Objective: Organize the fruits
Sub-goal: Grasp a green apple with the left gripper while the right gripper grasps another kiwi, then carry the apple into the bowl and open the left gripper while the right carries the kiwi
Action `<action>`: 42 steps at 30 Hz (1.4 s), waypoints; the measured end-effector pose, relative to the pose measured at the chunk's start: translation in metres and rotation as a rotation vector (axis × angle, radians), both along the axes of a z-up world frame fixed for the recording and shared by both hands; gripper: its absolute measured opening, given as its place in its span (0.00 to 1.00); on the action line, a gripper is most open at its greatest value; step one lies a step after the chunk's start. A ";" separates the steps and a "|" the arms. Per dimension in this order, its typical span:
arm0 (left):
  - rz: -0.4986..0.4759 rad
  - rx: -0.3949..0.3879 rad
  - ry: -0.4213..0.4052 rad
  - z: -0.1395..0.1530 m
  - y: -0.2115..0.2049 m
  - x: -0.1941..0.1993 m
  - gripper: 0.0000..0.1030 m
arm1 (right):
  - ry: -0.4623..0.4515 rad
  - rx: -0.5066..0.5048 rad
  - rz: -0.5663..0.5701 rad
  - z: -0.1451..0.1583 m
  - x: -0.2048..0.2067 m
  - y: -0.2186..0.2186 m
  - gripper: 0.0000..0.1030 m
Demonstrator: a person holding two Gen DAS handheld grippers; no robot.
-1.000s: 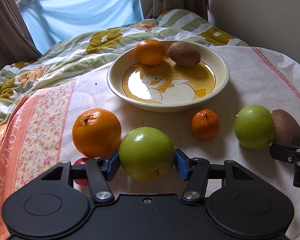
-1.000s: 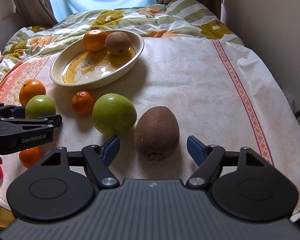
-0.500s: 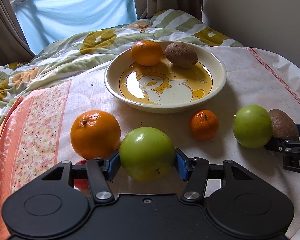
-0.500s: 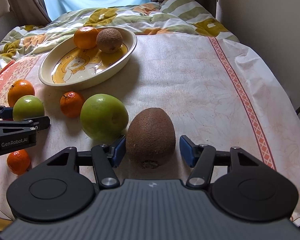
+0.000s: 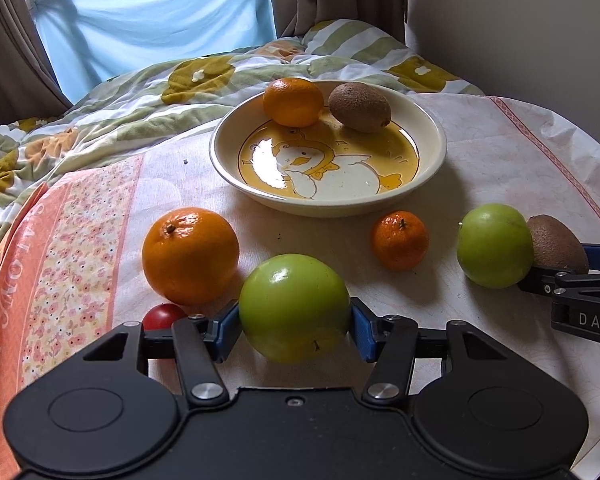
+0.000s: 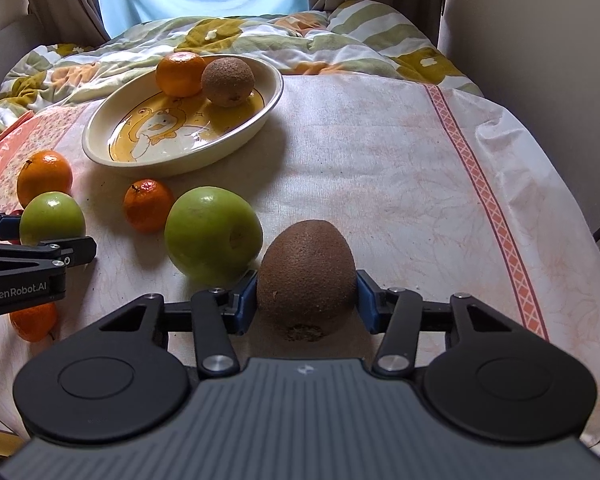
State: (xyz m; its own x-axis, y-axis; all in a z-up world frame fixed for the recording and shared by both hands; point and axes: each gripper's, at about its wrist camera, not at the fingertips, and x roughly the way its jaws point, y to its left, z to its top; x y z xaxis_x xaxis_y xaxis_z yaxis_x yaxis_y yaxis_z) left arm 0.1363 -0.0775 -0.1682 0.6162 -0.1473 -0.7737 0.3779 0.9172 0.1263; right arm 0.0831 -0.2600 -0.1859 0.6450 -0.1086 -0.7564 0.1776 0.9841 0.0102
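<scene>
The kiwi on the worktop now sits clamped in the right gripper, whose jaws have just been closing. The left gripper grips a green apple. Both seem ready to lift toward the plate.

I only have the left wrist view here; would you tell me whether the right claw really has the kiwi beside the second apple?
Observer: Yes. The right claw has just been closing, and both its pads now press on the kiwi.
Operator: Thank you. Is any fruit hidden from me near my left claw?
Observer: Yes, a small orange lies on the cloth, partly covered by that claw in the right wrist view.
</scene>
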 end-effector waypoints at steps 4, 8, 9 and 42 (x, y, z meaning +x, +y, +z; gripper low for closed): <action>0.002 -0.008 -0.008 0.007 -0.001 -0.005 0.59 | 0.002 0.010 0.005 0.005 -0.004 -0.003 0.63; -0.002 -0.016 -0.031 0.019 -0.005 -0.011 0.59 | -0.014 0.000 0.012 0.015 -0.008 -0.007 0.63; -0.002 -0.019 -0.037 0.023 -0.006 -0.012 0.59 | -0.021 0.001 0.012 0.018 -0.011 -0.008 0.62; -0.011 -0.075 -0.142 0.127 0.011 0.056 0.59 | -0.141 0.073 0.116 0.133 0.059 0.011 0.63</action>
